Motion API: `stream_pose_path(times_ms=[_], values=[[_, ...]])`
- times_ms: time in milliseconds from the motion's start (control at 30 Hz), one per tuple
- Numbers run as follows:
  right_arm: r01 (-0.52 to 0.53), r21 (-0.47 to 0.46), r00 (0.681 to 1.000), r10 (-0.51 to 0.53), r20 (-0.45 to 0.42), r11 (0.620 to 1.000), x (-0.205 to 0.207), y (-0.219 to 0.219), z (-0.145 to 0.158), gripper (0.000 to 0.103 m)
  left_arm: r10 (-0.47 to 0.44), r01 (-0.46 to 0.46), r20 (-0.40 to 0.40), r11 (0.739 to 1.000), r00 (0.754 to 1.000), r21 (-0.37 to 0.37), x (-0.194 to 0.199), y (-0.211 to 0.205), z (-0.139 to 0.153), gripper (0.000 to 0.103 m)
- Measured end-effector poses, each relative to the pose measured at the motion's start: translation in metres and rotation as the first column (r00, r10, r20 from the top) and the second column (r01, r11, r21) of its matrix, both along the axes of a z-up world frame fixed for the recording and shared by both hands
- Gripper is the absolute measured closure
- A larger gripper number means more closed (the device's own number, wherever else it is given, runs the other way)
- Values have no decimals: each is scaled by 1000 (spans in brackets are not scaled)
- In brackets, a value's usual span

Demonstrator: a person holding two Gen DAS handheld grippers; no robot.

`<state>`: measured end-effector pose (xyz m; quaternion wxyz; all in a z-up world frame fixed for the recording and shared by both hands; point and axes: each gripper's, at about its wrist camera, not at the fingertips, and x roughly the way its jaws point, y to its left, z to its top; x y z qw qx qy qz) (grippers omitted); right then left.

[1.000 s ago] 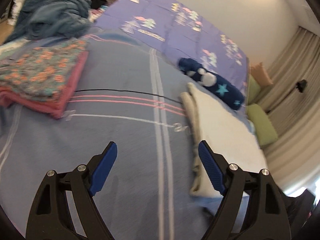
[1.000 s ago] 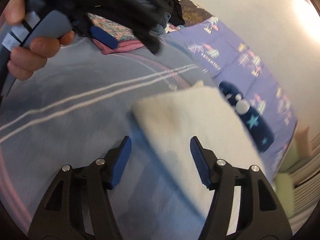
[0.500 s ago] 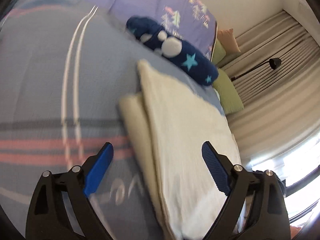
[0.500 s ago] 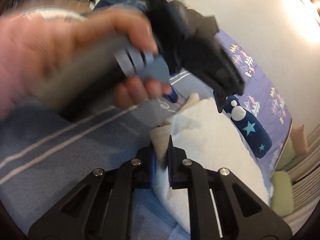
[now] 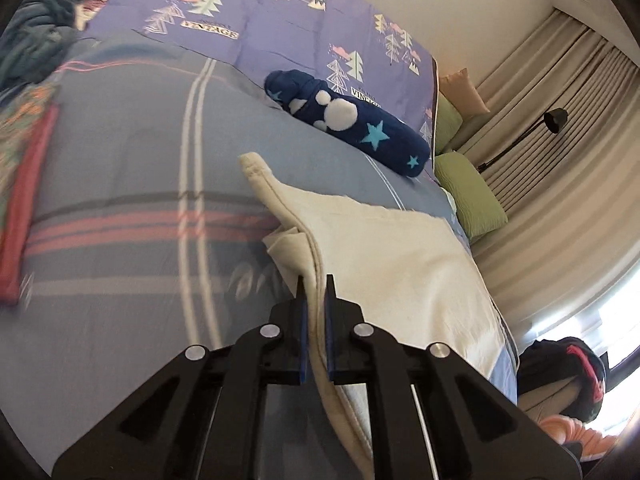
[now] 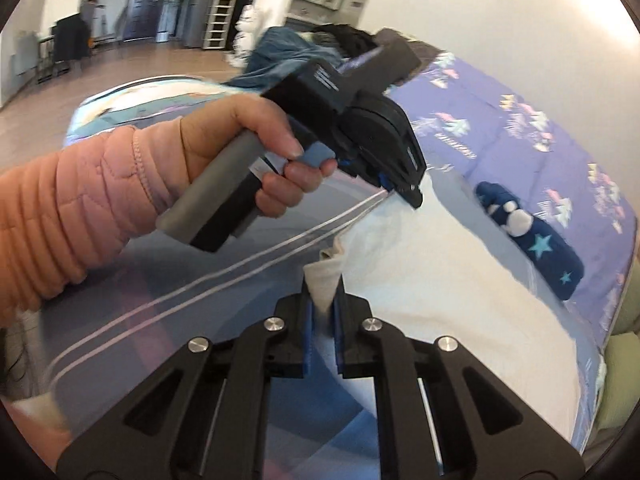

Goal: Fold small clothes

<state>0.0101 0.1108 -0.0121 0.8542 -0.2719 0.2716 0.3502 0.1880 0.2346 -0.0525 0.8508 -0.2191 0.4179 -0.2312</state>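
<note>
Left gripper [image 5: 315,280] had just clamped the cream cloth's [image 5: 384,256] edge; right gripper [image 6: 323,284] gripped its corner. Navy star roll [image 5: 352,128] lay beyond on the bed [image 5: 120,152].

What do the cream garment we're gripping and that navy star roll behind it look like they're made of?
Cream garment: looks like soft matte knit, probably cotton; stitched hem, limp drape where the left gripper and right gripper pinch it. Navy star roll: seems fleece or plush, with a fuzzy nap and printed stars and white blobs. The exact fibre can't be told.

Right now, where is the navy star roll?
In the left wrist view, the navy star roll lies right of centre on the bed, just beyond the cream cloth.
</note>
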Motion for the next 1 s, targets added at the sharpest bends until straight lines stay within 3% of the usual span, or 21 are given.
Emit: stream_pose_path(times_ms=[100,233,300,400,467,533,600,933,1000], values=[[-30,-35,998,28,-49,999,-16,-4,-13,94,28,-28,0,999,1000,36,-24,5,-9,95],[-3,-40,995,-1,-102,999,-15,-8,-27,89,117,-119,22,990,993,81,-28,12,-22,90],[5,-49,999,-8,-52,999,-26,-11,-27,72,149,-151,33,985,988,81,-27,14,-23,87],[17,-90,999,-13,51,996,-41,-13,-31,68,149,-150,19,984,989,95,-25,10,-25,83],[31,-111,998,-25,61,993,-44,-12,-35,67,146,-146,10,983,989,108,-25,9,-25,76],[46,-122,997,-39,61,991,-44,-11,-38,64,148,-147,-3,985,989,93,-26,9,-26,63],[58,-128,997,-51,60,990,-43,-9,-42,62,165,-164,-10,983,986,81,-29,10,-28,57],[100,-136,994,-94,50,986,-32,-9,-49,55,143,-142,-25,989,989,39,-45,11,-32,51],[105,-140,993,-97,60,985,-29,-9,-50,53,126,-126,-17,992,992,13,-52,11,-33,39]])
